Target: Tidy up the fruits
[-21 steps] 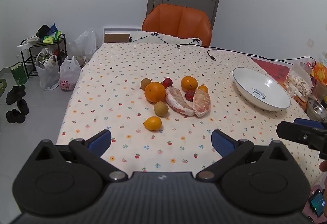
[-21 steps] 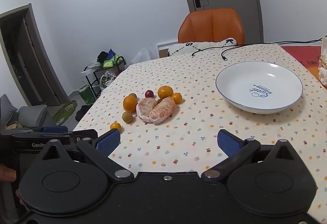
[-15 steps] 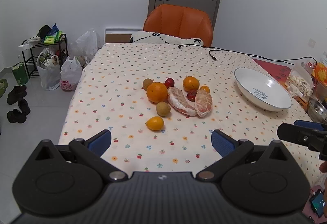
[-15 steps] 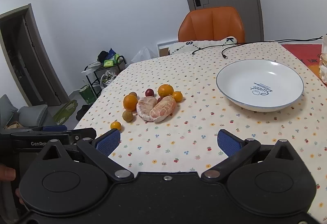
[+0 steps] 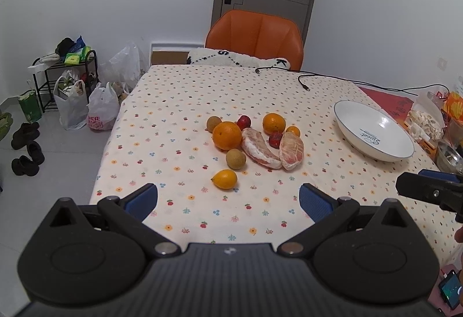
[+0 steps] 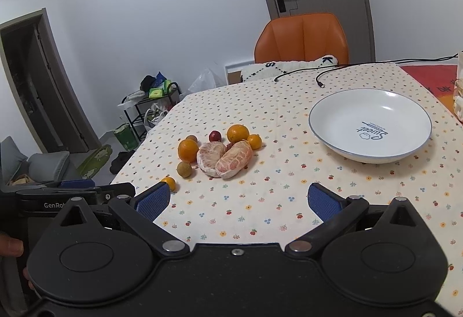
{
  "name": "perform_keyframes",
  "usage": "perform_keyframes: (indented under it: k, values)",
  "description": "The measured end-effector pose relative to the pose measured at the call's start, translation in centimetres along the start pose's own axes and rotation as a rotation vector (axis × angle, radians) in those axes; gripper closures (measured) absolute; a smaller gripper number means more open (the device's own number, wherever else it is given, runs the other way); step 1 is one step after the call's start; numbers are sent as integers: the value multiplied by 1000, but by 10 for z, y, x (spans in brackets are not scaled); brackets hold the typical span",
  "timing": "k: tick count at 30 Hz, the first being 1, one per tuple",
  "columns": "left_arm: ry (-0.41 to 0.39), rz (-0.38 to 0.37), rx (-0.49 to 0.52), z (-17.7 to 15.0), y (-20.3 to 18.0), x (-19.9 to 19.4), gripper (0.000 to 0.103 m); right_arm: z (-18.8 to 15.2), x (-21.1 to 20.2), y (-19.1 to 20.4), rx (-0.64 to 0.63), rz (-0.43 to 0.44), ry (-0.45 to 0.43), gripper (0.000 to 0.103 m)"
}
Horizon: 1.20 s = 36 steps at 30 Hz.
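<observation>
My left gripper (image 5: 228, 198) hovers over the near edge of the counter (image 5: 179, 103), its blue fingers (image 5: 143, 200) spread wide with nothing between them. My right gripper (image 6: 236, 201) hangs the same way, fingers (image 6: 324, 203) wide apart and empty.

The fruits sit in one cluster near the middle of the flowered cloth. Two peeled pomelo segments (image 5: 262, 148) lie side by side, their long axes running from the far side toward me, the near ends almost meeting; in the right wrist view they lean together like a V (image 6: 224, 158). A big orange (image 5: 227, 135) touches the left segment. Behind it sit a brown round fruit (image 5: 214, 123) and a red plum (image 5: 244, 122); a second orange (image 5: 273, 123) and a small tangerine (image 5: 293, 131) lie behind the right segment, with another red fruit (image 5: 275, 139) tucked between the segments. A second brown fruit (image 5: 235, 158) rests in front of the big orange, and a kumquat (image 5: 224, 179) lies alone nearest my left fingers, its long axis crosswise.

The white bowl (image 6: 327, 126) stands well apart to the right and holds nothing.
</observation>
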State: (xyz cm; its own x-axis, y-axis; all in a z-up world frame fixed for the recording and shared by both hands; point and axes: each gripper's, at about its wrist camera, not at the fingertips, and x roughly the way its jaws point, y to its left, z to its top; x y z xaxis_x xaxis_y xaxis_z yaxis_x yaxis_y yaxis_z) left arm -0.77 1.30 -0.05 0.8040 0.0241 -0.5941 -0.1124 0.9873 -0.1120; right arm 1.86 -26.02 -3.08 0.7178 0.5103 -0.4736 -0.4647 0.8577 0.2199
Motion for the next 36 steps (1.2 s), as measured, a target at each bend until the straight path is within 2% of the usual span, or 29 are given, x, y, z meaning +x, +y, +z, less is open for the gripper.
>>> perform_keyframes:
  k: [36]
  values:
    - [-17, -9, 9, 4, 1, -8, 0, 3, -4, 1, 7, 16, -18, 0]
